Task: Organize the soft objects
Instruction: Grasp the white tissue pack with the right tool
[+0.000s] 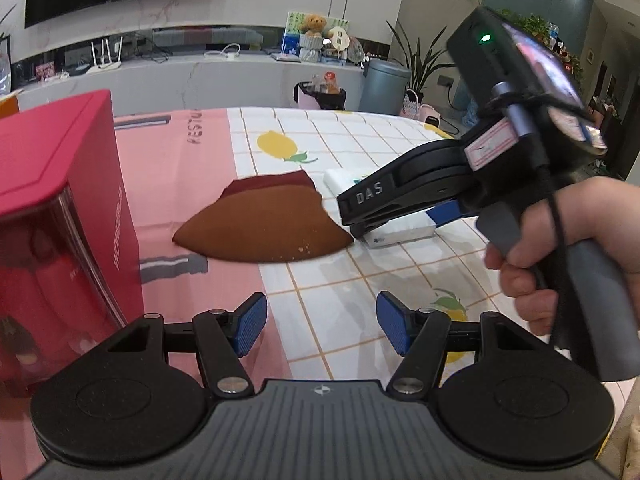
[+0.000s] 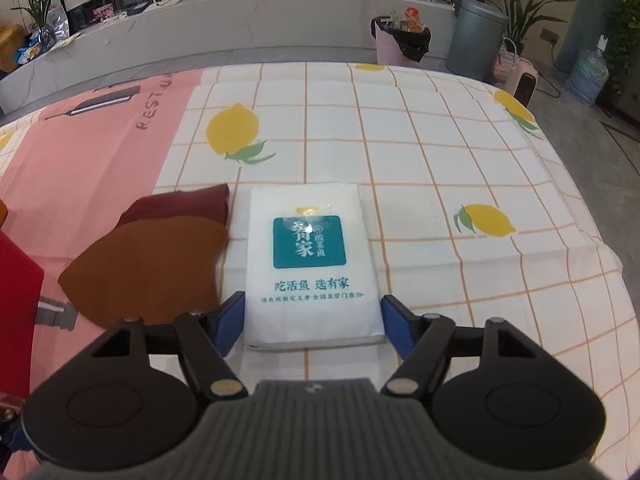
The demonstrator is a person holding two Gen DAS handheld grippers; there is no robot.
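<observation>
At the far left a red box (image 1: 60,208) stands upright on the pink part of the tablecloth (image 1: 192,184) that covers the worktop. To its right a brown cloth (image 1: 256,228) lies flat, with a dark red cloth (image 1: 276,182) showing from under its far edge. The left hand-held gripper (image 1: 322,322) hangs over the tablecloth in front of the brown cloth with its blue pads (image 1: 252,322) apart and nothing between them. Just right of the cloths lies a white tissue pack (image 2: 312,264) with a teal label, flat on the lemon-patterned checks. The right hand-held gripper (image 2: 313,320) reaches down over the pack's near end, one blue pad (image 2: 230,320) on each side of it; the pads stand right at its edges, but whether they press on it I cannot tell. From the left wrist view, a hand (image 1: 560,248) grips the right tool's handle at the far right.
</observation>
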